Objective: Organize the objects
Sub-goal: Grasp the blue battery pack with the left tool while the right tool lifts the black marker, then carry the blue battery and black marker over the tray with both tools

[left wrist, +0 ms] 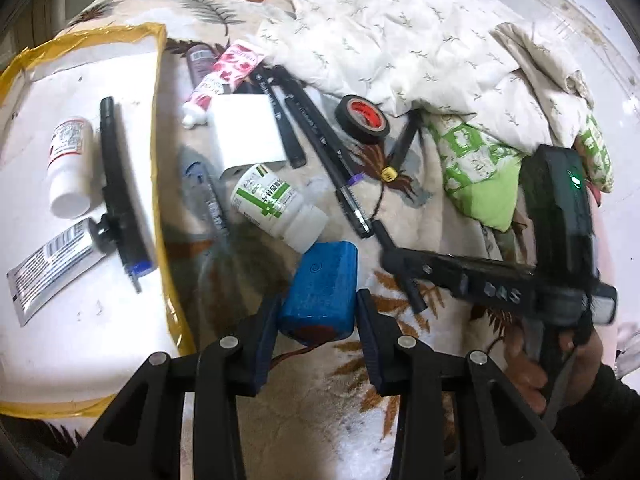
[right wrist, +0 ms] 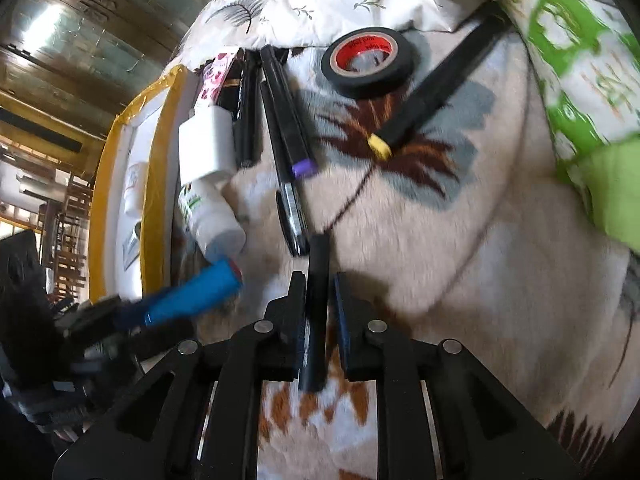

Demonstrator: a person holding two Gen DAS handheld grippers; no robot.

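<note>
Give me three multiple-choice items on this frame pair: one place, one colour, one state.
1. Where does the tape roll lie?
A. in the tray
B. on the blanket
C. between gripper fingers

2. What colour is the block between the left gripper fingers?
A. blue
B. red
C. yellow

3. What sits between the right gripper fingers?
A. a white bottle
B. nothing
C. a black pen

Key: B, it rests on the leaf-print blanket, outside the yellow-edged tray; A, its casing is blue; C, a black pen runs between the fingers.
</note>
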